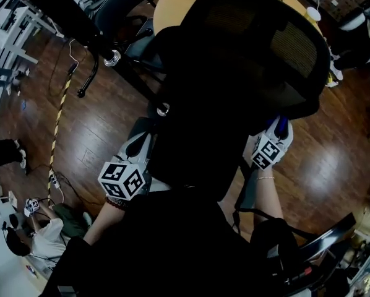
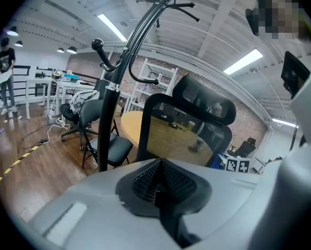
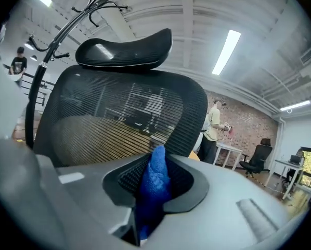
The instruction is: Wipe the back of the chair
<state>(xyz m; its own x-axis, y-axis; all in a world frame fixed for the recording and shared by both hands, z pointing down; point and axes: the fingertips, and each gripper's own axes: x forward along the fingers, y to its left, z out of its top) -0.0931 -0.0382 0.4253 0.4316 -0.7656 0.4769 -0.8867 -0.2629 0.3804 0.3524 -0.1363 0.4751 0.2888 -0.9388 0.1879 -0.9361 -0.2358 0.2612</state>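
The black mesh office chair (image 1: 247,60) fills the middle of the head view, its back and headrest seen from above. My right gripper (image 1: 273,140) is at the chair back's lower right edge, shut on a blue cloth (image 3: 155,178). In the right gripper view the mesh back (image 3: 119,121) and headrest (image 3: 125,48) rise just beyond the cloth's tip. My left gripper (image 1: 134,156) hangs low at the chair's left side. Its jaws are shut with nothing between them, and the left gripper (image 2: 160,165) points at the chair (image 2: 189,129) from a distance.
A black coat rack (image 1: 80,23) stands left of the chair, with its pole (image 2: 109,113) close ahead of the left gripper. Beyond the chair is a round wooden table (image 1: 171,2). Yellow-black tape (image 1: 58,119) and cables cross the wood floor. A person (image 1: 39,237) crouches at lower left.
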